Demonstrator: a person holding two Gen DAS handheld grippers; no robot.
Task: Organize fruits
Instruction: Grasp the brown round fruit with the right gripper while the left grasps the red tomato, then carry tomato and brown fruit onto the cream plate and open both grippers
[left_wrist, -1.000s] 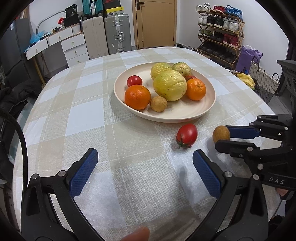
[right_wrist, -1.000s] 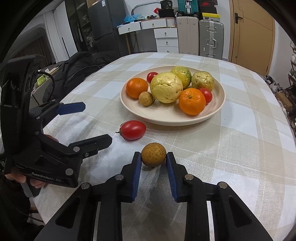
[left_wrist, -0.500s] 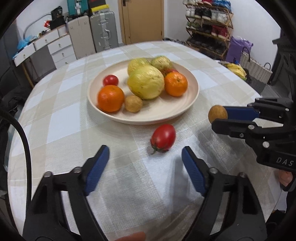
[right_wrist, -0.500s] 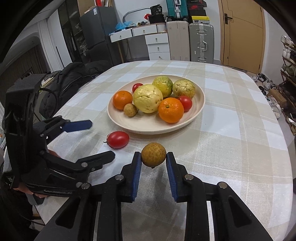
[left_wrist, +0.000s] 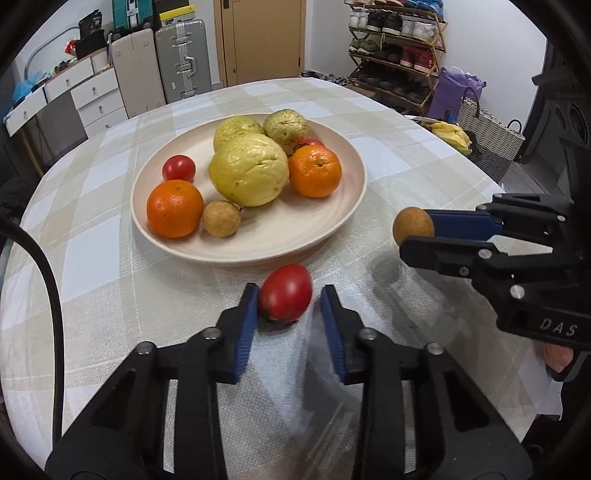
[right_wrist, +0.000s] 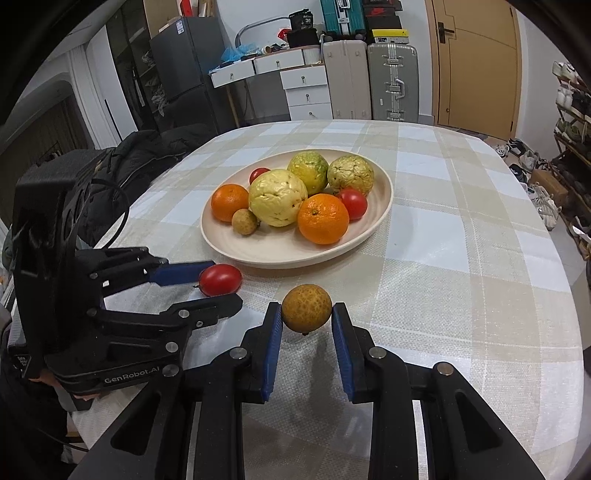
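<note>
A red tomato (left_wrist: 285, 292) lies on the checked tablecloth just in front of the cream plate (left_wrist: 332, 236). My left gripper (left_wrist: 288, 291) is closing on it, with its blue pads against the tomato's sides. The right wrist view shows the tomato (right_wrist: 220, 279) between the left gripper's (right_wrist: 223, 282) fingers. My right gripper (right_wrist: 306, 310) is shut on a small round brown fruit (right_wrist: 306, 308) and holds it above the cloth, right of the tomato. The plate (right_wrist: 280, 254) carries two oranges, yellow-green fruits, small tomatoes and another brown fruit (left_wrist: 221, 218).
The round table's edge curves close on the right, with a shoe rack (left_wrist: 395, 44) and a basket of bananas (left_wrist: 480, 129) beyond it. Suitcases (right_wrist: 393, 81) and white drawers (right_wrist: 306, 88) stand behind. A dark jacket (right_wrist: 147, 155) lies at the table's left.
My left gripper moved forward to the tomato and its wide-open jaws closed around it. My right gripper kept the brown fruit and drew back slightly from the plate.
</note>
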